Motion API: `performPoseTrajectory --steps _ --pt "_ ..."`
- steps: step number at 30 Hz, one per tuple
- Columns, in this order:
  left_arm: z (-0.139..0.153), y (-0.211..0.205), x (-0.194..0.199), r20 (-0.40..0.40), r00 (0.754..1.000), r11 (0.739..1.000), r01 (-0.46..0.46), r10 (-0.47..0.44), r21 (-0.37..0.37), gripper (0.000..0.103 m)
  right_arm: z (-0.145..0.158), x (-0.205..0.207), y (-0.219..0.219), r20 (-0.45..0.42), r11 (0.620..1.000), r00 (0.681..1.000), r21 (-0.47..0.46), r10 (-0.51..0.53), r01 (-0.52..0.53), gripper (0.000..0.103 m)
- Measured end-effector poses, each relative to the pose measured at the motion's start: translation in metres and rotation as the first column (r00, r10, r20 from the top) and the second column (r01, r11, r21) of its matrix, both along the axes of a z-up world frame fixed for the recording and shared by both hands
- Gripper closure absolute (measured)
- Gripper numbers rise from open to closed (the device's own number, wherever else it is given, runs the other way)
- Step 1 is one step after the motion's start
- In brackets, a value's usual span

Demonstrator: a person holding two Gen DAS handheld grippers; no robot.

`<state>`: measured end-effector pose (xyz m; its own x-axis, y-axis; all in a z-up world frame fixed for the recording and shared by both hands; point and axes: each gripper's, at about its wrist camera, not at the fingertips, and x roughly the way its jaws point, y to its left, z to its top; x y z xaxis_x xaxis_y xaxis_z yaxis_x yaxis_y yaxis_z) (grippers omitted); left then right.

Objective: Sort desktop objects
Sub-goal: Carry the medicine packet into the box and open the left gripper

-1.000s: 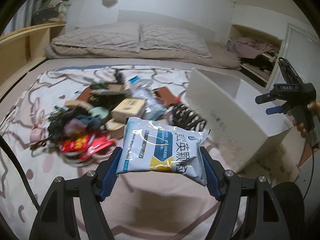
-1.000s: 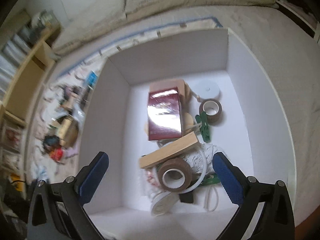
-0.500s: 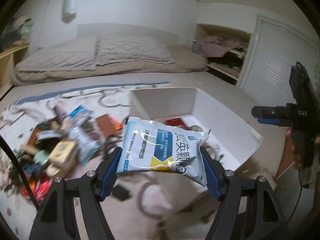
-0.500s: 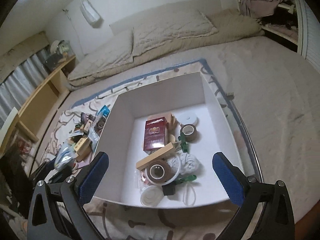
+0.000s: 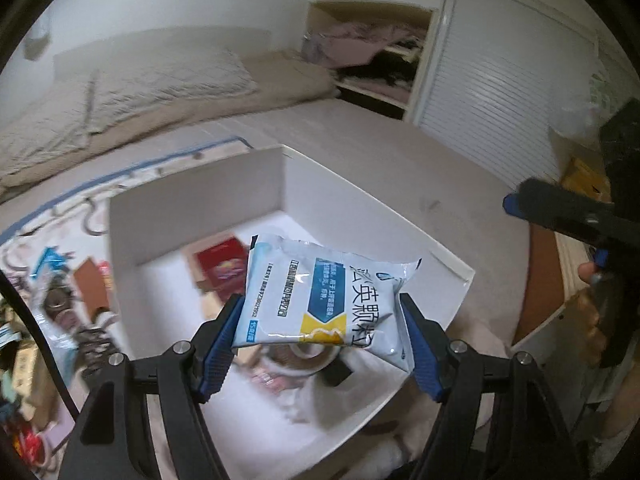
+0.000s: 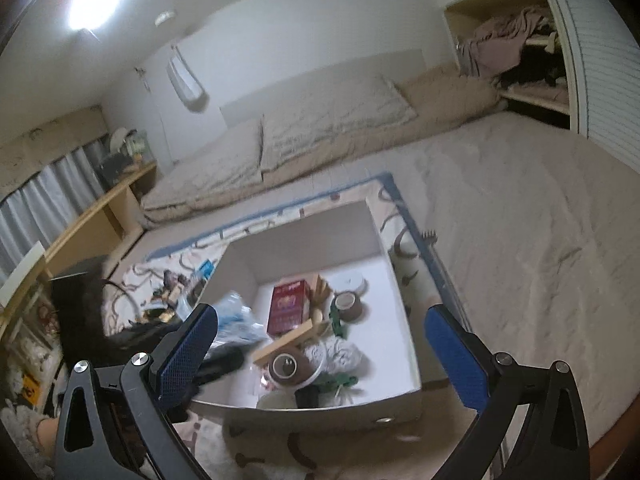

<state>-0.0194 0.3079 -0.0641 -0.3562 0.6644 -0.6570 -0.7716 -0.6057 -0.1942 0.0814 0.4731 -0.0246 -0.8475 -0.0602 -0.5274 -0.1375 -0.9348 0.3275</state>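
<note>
Left gripper (image 5: 322,344) carrying a white-and-blue sachet (image 5: 326,300) above the white box (image 5: 200,216) that stands on the patterned bed cover (image 6: 280,220). The jaws are closed on the sachet's two side edges, so the pack spans the gap and its printed face tilts up toward the camera. The glossy film and the puffed, faintly creased body suggest a light, soft, somewhat slippery pouch with loose contents; it probably sags if pinched in the middle, and the stiffer side seams look like the surest hold. A hard squeeze is likely needless and could crumple it. The right gripper (image 6: 320,344) hangs beside the box with its jaws spread wide and nothing between them. Inside the box lie a red carton (image 6: 289,306), two rolls of brown tape (image 6: 347,305), a wooden block (image 6: 285,343) and white lace (image 6: 340,354). Unsorted clutter (image 5: 56,308) lies on the cover to the left of the box.
</note>
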Motion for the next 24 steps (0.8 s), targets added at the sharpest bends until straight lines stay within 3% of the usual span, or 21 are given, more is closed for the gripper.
performPoseTrajectory --steps 9,16,24 --pt "-0.010 0.053 -0.002 0.031 0.995 0.994 0.092 -0.091 -0.064 0.029 0.007 0.013 0.003 -0.069 0.998 0.998 0.056 0.013 -0.009 0.000" --pt "-0.016 0.082 0.003 0.035 0.990 0.985 0.143 -0.140 -0.097 0.029 0.008 0.020 0.009 -0.108 0.999 0.994 0.043 -0.004 0.009 0.000" --pt "-0.020 0.100 0.006 0.033 0.986 0.979 0.167 -0.164 -0.116 0.028 0.002 0.021 0.018 -0.082 0.999 0.996 0.017 -0.029 0.030 0.000"
